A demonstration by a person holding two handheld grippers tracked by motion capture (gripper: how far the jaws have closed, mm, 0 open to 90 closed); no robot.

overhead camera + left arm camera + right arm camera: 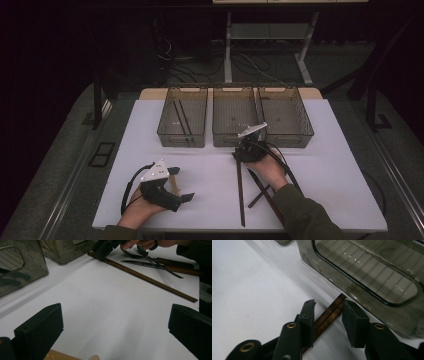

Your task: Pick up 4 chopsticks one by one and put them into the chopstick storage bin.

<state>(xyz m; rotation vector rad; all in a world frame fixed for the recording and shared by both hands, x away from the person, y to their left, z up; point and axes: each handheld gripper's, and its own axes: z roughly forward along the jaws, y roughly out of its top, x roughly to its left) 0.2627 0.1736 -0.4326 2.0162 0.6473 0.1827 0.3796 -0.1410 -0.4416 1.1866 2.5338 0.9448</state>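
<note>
Left gripper [181,184] idle at table's [210,170] near edge, jaws wide, nothing between. Right gripper [328,307] farther out, jaws narrowly parted astride chopstick [329,313] tip, just before middle bin [234,117] of 3.

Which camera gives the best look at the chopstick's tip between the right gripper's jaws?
The right gripper view: the chopstick tip lies close up between the right gripper jaws, with gaps at both pads. The left gripper view shows its whole length from the side, far off. The high view shows a thin dark line, its tip hidden under the gripper.
</note>
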